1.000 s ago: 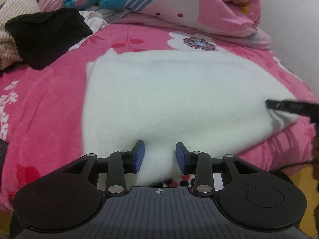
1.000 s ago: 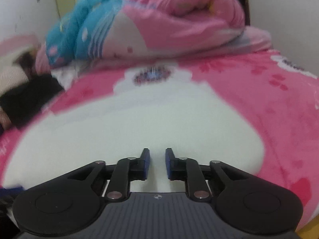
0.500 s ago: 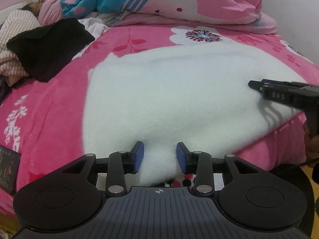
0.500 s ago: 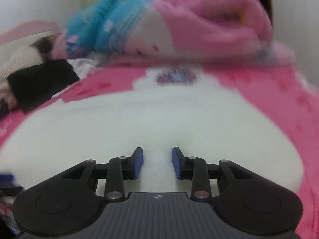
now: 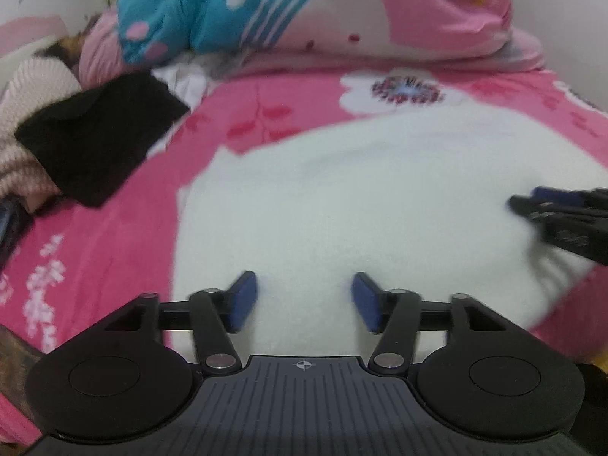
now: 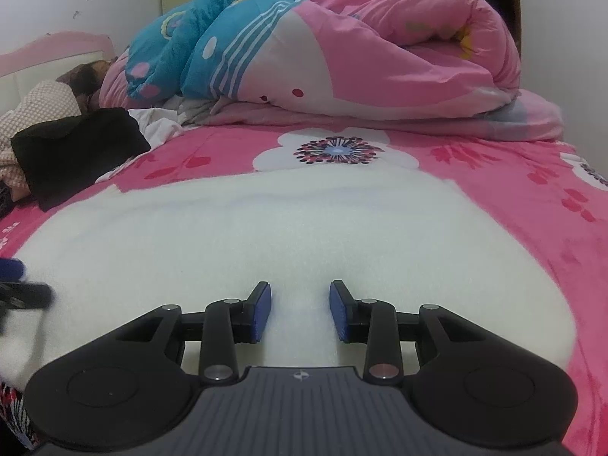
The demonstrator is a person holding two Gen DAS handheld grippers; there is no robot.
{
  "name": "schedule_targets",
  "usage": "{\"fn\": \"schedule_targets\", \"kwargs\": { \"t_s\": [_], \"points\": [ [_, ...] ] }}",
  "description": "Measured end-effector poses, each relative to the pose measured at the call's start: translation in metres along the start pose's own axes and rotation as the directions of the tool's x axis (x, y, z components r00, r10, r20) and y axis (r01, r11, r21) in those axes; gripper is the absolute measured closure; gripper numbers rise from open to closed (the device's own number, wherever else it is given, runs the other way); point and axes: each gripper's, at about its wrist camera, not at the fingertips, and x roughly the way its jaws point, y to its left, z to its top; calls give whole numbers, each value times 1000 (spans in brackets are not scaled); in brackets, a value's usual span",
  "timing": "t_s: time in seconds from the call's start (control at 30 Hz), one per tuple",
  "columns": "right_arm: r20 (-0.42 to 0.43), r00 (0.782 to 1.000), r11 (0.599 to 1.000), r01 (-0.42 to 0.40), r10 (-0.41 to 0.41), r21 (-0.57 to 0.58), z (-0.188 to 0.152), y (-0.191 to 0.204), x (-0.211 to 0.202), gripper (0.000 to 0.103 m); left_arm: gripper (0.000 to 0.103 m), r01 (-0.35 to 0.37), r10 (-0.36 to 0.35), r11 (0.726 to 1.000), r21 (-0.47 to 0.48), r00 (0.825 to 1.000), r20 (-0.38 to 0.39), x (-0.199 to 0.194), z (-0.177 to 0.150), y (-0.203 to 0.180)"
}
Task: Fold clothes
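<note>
Left gripper (image 5: pixel 304 302): jaws opening, nothing pinched, over the white garment (image 5: pixel 361 197).
Right gripper (image 6: pixel 300 311): jaws apart, gripping nothing.
Bed (image 6: pixel 532 174): pink.

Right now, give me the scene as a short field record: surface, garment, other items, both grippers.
surface: pink floral blanket on a bed
garment: white fleece garment, spread flat, near edge toward both grippers
other items: black garment at far left; rolled pink and blue duvet at the back
left gripper: jaws opening, over the white fleece, pads not pressing it
right gripper: open, fleece between the pads, not clamped
</note>
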Motion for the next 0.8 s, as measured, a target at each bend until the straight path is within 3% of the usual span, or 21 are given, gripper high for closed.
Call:
{"fn": "schedule_targets", "kwargs": {
  "t_s": [0.2, 0.33, 0.43, 0.5, 0.57, 0.73, 0.8],
  "points": [
    [-70, 998, 999, 10, -7, 34, 22, 4, -4, 63, 33, 2, -2, 1000, -12, 1000, -1, -1, 3, 3],
    [-16, 999, 999, -29, 29, 22, 41, 16, -5, 62, 31, -2, 2, 1000, -14, 1000, -5, 1, 4, 3],
    [-21, 1000, 1000, -21, 21, 2, 39, 22, 14, 52, 31, -3, 3, 1000, -15, 1000, -10, 2, 6, 3],
    [-31, 999, 999, -20, 19, -33, 25, 26, 33, 38, 31, -2, 2, 1000, -16, 1000, -12, 2, 6, 3],
    [-4, 1000, 996, -1, 1, -90, 19, 33, 32, 37, 31, -3, 3, 1000, -16, 1000, -11, 2, 6, 3],
    [-32, 999, 995, 2, -5, -103, 33, 37, 27, 36, 30, -3, 3, 1000, -20, 1000, -11, 2, 6, 3],
    [10, 1000, 993, -11, 13, -117, 40, 41, 21, 32, 30, 4, -4, 1000, -29, 1000, -6, 2, 5, 5]
  ]
}}
